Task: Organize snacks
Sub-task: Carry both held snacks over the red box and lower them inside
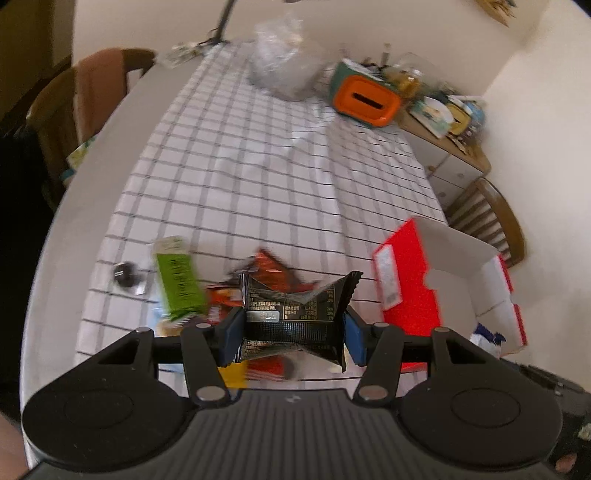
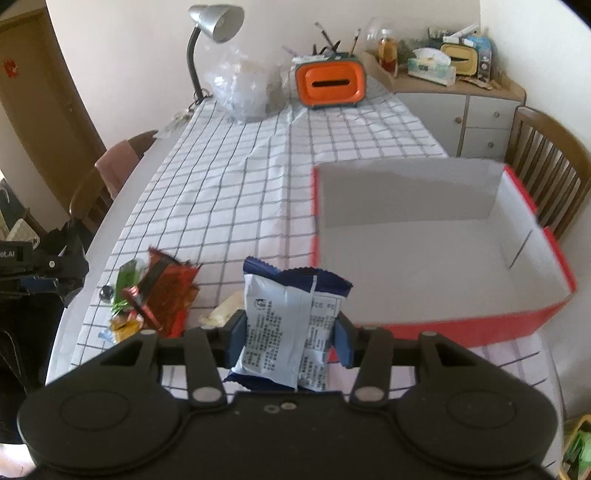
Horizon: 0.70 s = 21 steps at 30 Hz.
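Two snack packets are held at once, one in each gripper. The left gripper (image 1: pixel 293 334) has its blue-padded fingers (image 1: pixel 232 336) pressed against both sides of a crinkled black foil snack packet (image 1: pixel 295 314), which is lifted above the white checked tablecloth (image 1: pixel 251 170). Below and beyond it lies a loose pile of snacks: a green rectangular snack pack (image 1: pixel 179 278), a glossy red-brown wrapper (image 1: pixel 275 267) and what looks like a small dark round item (image 1: pixel 123 277), though blur makes that one hard to read. The right gripper (image 2: pixel 291 341) is clamped on a pale blue and navy plastic snack packet (image 2: pixel 284 325), held upright just in front of the near left corner of an open red cardboard box with a white interior (image 2: pixel 417 269). That box sits on the cloth to the right of the pile. At the far end of the table stand an orange tissue holder (image 2: pixel 330 85), a crumpled clear plastic bag (image 2: pixel 242 86) and a silver desk lamp (image 2: pixel 216 22).
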Available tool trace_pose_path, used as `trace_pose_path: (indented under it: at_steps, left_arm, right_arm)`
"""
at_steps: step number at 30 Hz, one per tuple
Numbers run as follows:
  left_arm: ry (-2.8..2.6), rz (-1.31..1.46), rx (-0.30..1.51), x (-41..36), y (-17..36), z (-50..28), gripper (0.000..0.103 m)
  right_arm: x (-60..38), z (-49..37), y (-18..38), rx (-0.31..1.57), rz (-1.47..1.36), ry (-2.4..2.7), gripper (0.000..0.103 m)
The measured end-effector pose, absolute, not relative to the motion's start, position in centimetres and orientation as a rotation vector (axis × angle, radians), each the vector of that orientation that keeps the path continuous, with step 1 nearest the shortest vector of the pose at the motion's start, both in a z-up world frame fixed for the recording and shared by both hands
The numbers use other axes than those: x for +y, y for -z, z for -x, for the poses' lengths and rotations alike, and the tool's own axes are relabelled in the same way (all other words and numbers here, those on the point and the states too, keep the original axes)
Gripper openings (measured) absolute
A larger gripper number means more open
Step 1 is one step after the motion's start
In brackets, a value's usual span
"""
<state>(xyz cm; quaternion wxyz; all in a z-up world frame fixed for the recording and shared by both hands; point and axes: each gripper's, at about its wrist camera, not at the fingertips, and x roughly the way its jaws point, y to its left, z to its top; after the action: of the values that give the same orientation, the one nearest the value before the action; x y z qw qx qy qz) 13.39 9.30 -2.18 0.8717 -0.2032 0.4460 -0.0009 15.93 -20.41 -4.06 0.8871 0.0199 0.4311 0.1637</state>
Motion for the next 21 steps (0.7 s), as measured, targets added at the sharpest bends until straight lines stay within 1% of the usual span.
trace_pose_path:
  at_steps: [10,21]
  left_arm:
    - [0.088,0.312,0.931,-2.3,1.0,-17.1,0.055]
    - [0.136,0.200,0.969,-12.6,2.5,-23.1,0.056]
  right_arm:
    - [-28.3,-19.6,3.9,0.874,-0.024,-0.307,0.047]
    - [-34.3,-24.3,6.1,0.932,0.007,-0.299,0.047]
